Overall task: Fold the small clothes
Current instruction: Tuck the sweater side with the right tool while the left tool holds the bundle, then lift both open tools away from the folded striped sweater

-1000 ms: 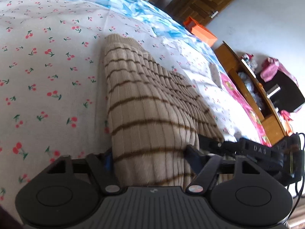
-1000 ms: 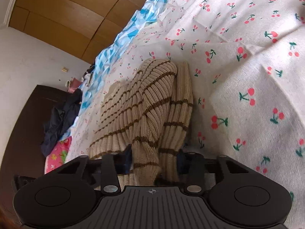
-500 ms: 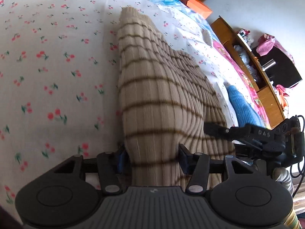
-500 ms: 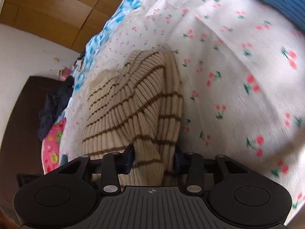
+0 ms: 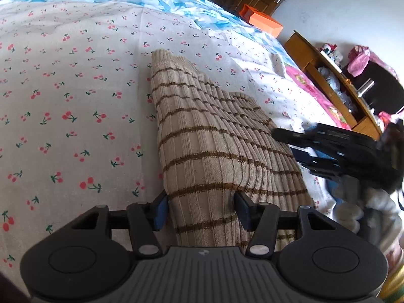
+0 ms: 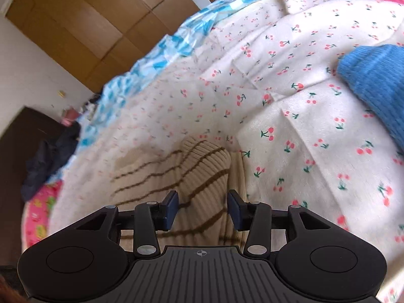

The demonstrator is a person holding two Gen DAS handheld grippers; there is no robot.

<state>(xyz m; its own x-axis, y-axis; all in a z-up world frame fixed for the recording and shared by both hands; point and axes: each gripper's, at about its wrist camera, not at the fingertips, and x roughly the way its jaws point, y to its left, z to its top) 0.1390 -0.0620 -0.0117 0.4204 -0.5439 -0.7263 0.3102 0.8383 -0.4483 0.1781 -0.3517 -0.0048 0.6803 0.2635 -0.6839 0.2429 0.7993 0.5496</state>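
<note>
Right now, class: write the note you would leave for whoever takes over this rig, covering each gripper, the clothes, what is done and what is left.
Left gripper: shut on the near end of the striped knit, part lifted off the cherry sheet.
Right gripper: knit between the pads, jaws closing; it grips the same end, seen at the right of the left view.
Blue knit: lies on the sheet to the right, untouched.
Done: the striped knit looks doubled lengthwise, far end on the sheet.
Left: probably carry the held end over to the far end, smooth it, then fold the blue knit.
</note>
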